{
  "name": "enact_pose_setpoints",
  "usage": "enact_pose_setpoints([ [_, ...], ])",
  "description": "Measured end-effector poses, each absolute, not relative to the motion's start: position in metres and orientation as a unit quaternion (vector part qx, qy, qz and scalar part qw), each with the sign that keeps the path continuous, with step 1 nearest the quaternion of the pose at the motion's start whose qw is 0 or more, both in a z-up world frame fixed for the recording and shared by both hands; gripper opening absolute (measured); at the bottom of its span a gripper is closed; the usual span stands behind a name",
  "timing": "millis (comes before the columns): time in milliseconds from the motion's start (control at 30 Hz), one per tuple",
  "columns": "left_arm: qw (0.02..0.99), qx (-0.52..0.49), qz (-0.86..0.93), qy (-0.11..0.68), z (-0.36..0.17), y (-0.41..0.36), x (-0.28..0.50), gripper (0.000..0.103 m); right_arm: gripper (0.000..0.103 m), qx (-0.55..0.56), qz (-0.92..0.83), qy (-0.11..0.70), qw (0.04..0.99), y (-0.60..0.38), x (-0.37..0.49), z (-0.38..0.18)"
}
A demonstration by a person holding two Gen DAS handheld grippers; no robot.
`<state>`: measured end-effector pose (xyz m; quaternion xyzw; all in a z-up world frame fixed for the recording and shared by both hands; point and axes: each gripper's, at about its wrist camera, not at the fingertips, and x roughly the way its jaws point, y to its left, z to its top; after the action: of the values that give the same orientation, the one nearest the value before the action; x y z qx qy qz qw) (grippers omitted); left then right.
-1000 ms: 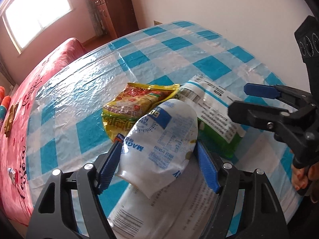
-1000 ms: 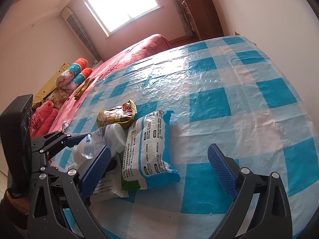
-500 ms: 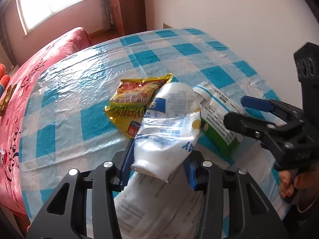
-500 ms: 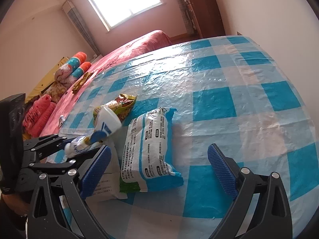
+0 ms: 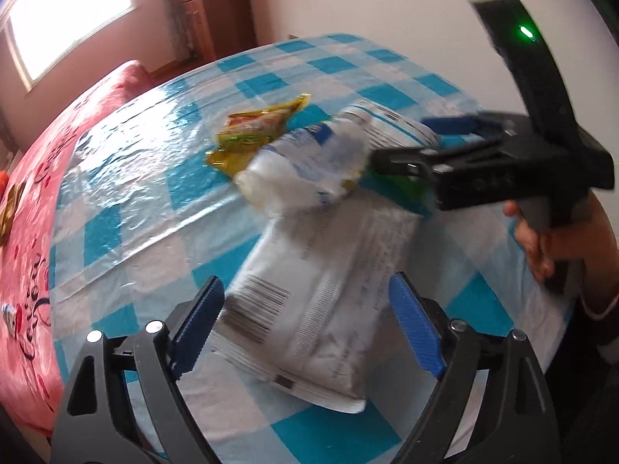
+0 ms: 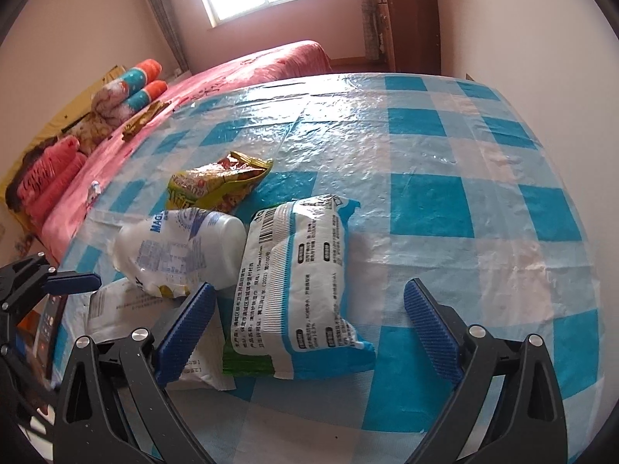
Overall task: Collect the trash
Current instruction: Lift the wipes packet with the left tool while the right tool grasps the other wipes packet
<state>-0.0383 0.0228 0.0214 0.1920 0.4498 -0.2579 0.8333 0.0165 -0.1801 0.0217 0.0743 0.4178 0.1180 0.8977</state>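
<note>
A crushed white plastic bottle (image 6: 182,251) lies on the checked table, also in the left wrist view (image 5: 305,170), blurred. Beside it lie a yellow snack wrapper (image 6: 216,185), a white and blue wipes pack (image 6: 298,274) and a flat white packet (image 5: 321,301). My left gripper (image 5: 305,328) is open and empty, held above the flat white packet. My right gripper (image 6: 309,328) is open and empty, its fingers astride the near end of the wipes pack. The right gripper also shows in the left wrist view (image 5: 418,143), next to the bottle.
The table with its blue and white checked plastic cover (image 6: 445,162) stands against a white wall on the right. A pink bed (image 6: 247,73) with rolled bedding (image 6: 131,89) lies beyond the table's left edge. A wooden cabinet (image 6: 410,15) stands at the back.
My left gripper opened and let go of the crushed bottle, then pulled back. The bottle now lies on the table by the wrapper. My right gripper moved closer to the wipes pack.
</note>
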Motion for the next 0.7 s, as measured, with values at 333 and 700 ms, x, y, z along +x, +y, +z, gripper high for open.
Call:
enact_pose_setpoints([
  [333,0.825,0.230,-0.259,0.447,0.005,0.002,-0.032,0.094,0.097,0.058,0.115,0.422,0.898,-0.176,0.019,0.021],
  [700,0.852,0.142,-0.210,0.457,0.001,0.004,-0.031,0.083,0.080,0.046,0.104,0.418,0.901,-0.178,0.019,0.023],
])
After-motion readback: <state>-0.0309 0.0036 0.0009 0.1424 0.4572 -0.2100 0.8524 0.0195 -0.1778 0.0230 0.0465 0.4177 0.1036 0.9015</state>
